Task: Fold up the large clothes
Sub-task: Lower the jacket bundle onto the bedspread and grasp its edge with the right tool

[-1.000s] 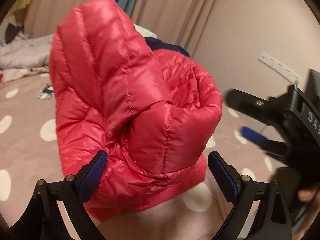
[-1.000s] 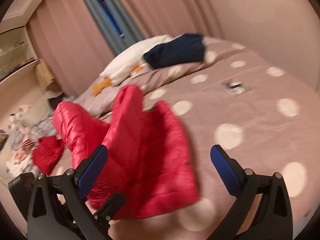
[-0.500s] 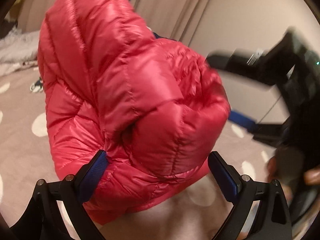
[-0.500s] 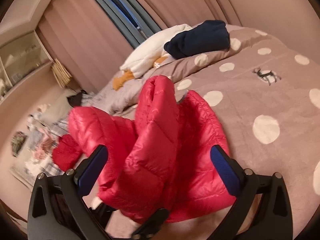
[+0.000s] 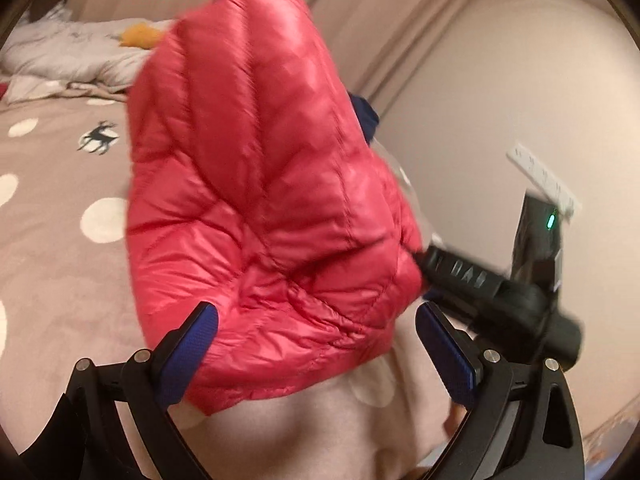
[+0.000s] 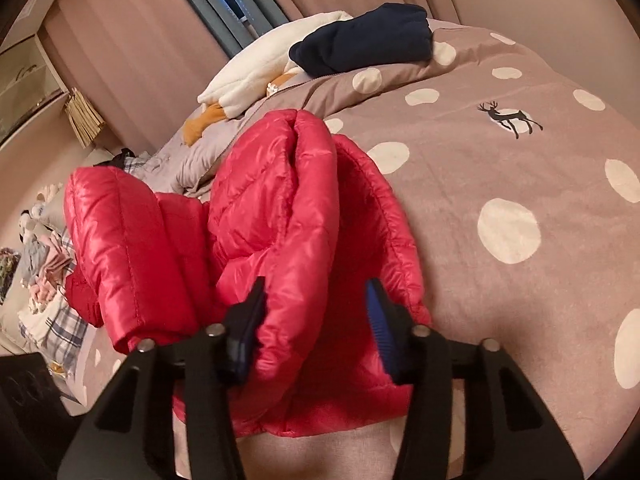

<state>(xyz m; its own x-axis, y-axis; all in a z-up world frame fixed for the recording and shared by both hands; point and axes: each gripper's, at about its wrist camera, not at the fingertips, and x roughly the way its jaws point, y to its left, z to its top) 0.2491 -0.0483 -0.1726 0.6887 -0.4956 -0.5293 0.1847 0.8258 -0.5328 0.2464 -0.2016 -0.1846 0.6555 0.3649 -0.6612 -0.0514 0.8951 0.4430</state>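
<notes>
Red puffer jacket [image 6: 296,240]: bunched on the dotted bedspread [image 6: 520,168]. My right gripper [image 6: 316,320]: jaws closing, a jacket fold between them. My left gripper [image 5: 316,344]: jaws wide apart, jacket between, left pad touching the jacket.

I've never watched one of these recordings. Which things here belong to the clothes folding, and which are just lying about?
Part of the job:
- shiny red quilted puffer jacket
- right gripper, closing on a fold of it
- left gripper, open

Just lying about:
- dark navy folded garment
- white fleece garment
- polka-dot brown bedcover
- heap of clothes beside the bed
</notes>
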